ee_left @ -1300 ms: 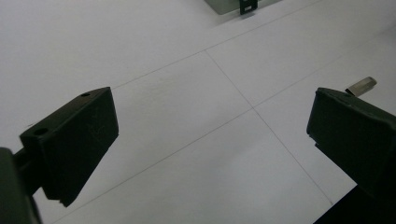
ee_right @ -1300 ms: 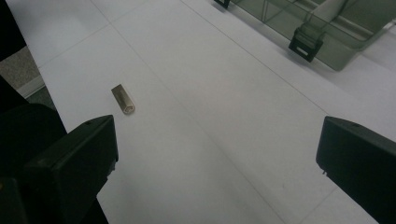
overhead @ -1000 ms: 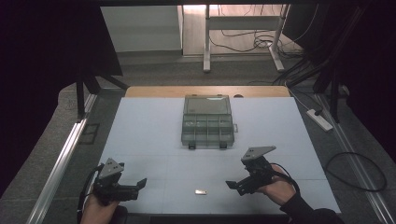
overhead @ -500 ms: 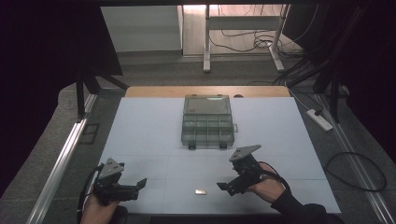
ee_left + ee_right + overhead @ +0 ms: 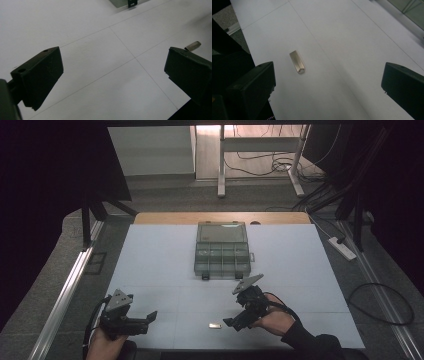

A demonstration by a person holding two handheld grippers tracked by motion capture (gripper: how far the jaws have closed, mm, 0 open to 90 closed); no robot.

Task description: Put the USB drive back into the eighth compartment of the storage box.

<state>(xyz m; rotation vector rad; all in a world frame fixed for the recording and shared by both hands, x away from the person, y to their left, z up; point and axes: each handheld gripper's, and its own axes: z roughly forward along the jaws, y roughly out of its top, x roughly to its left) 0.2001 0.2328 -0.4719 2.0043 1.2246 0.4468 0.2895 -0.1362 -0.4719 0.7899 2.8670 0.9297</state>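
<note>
Tongs on the right (image 5: 234, 321) are spread wide, tilted down toward a small metal clip (image 5: 215, 325) that lies flat on the white worktop (image 5: 165, 260) near its front edge. In the right gripper view the clip (image 5: 297, 62) sits between the jaws, closer to the left one, touching neither. Left tongs (image 5: 151, 316) are also spread, holding nothing, low over the worktop at the near left, well apart from the clip. A closed grey compartment case (image 5: 222, 250) rests at the far middle of the worktop.
</note>
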